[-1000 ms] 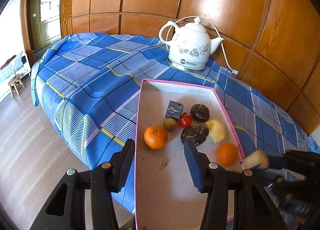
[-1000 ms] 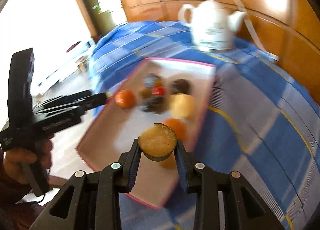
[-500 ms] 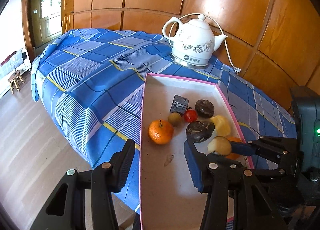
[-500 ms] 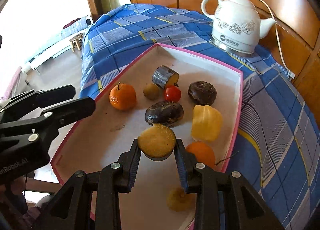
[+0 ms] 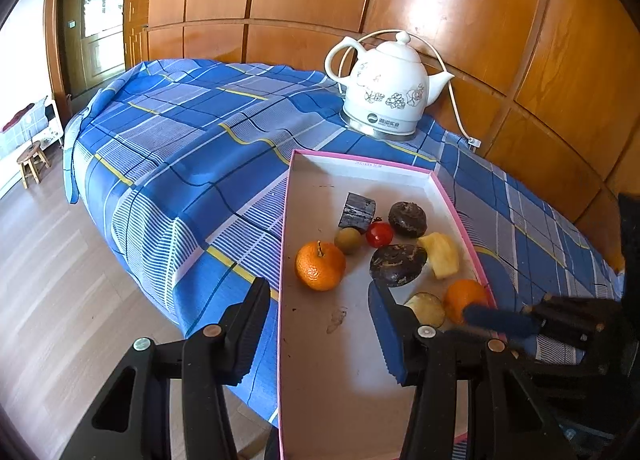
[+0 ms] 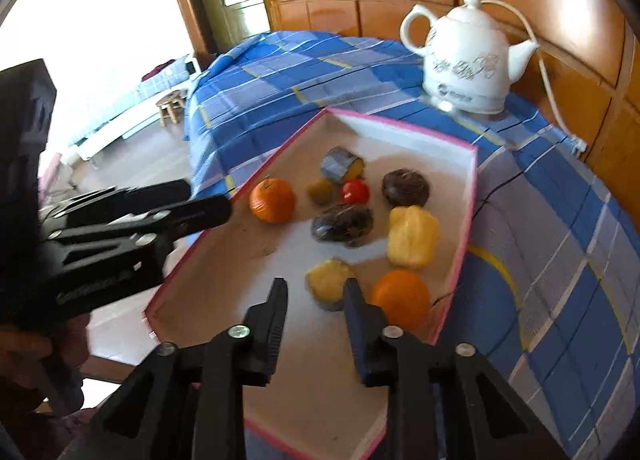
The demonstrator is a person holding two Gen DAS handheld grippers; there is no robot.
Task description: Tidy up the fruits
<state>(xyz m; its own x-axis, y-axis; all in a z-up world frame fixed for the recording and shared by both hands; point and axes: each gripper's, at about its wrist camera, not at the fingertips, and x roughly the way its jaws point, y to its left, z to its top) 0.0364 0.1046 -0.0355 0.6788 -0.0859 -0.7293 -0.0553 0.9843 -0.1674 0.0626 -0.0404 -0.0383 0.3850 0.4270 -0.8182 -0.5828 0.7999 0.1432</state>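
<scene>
- The counter (image 5: 180,163) is covered with a blue plaid cloth.
- A pink-rimmed box (image 5: 360,157) lies on it, with a white kettle (image 5: 386,95) behind.
- The left tool (image 5: 318,286) is open and empty, straddling the box's near left rim.
- The right tool (image 6: 315,284) has its jaws closing with nothing between them.
- A cut yellow fruit piece (image 6: 329,282) lies in the box just beyond them, beside an orange (image 6: 400,298).

Left claw (image 5: 320,330) and right claw (image 6: 316,324) both gape, empty
</scene>
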